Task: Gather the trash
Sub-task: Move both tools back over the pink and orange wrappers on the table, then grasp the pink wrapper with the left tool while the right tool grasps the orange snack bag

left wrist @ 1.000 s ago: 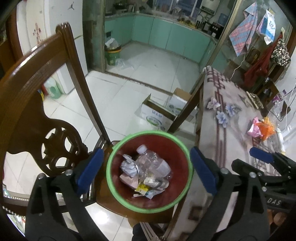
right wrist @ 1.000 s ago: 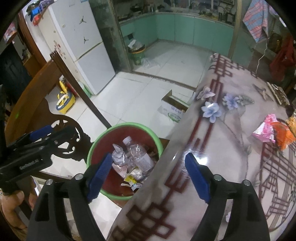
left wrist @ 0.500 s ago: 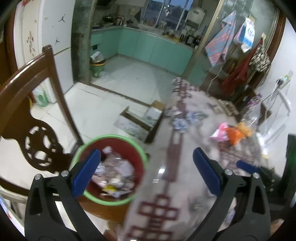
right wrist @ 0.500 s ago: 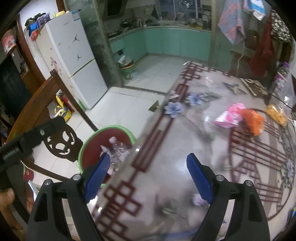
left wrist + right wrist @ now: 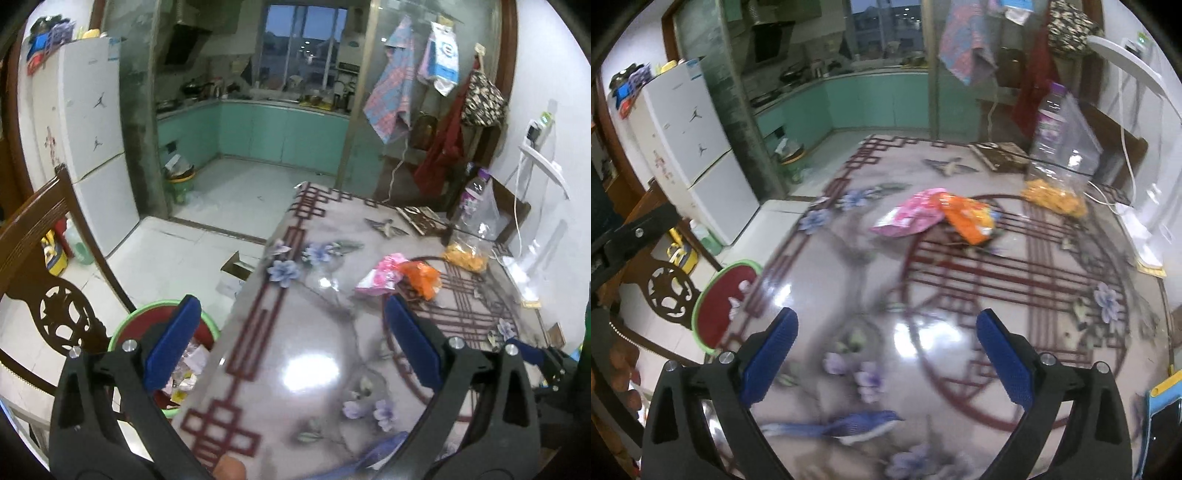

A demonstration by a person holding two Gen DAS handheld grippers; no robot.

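I have both tools over the table (image 5: 1052, 295) with nothing in either: the left gripper (image 5: 291, 339) has its blue fingers (image 5: 173, 339) spread wide over bare tabletop, and the right gripper (image 5: 884, 354) is opening its jaws, already very wide, with only the glossy surface between them. The trash I'm after lies ahead near the middle of the table, a pink wrapper (image 5: 908, 218) and an orange wrapper (image 5: 967, 218) touching and partly overlapping, the orange one toward the right. The red bin with the green rim (image 5: 147, 325) sits low off the table's left edge beside the carved wooden chair (image 5: 55, 295), and it already has scraps in it. To do this reach well, I think the right gripper should take it, since the wrappers sit closer to its line; I'd come down steeply, straddle the crumpled high ridge of one wrapper instead of a flat edge, and pinch only when both pads are past the film, because thin foil will slide on that slick top. The bag of yellow snacks (image 5: 1056, 199) and the bottle (image 5: 1049, 118) behind it stand near, so I'd keep the approach short of them. The picture is blurred, so I'd settle the hand before closing
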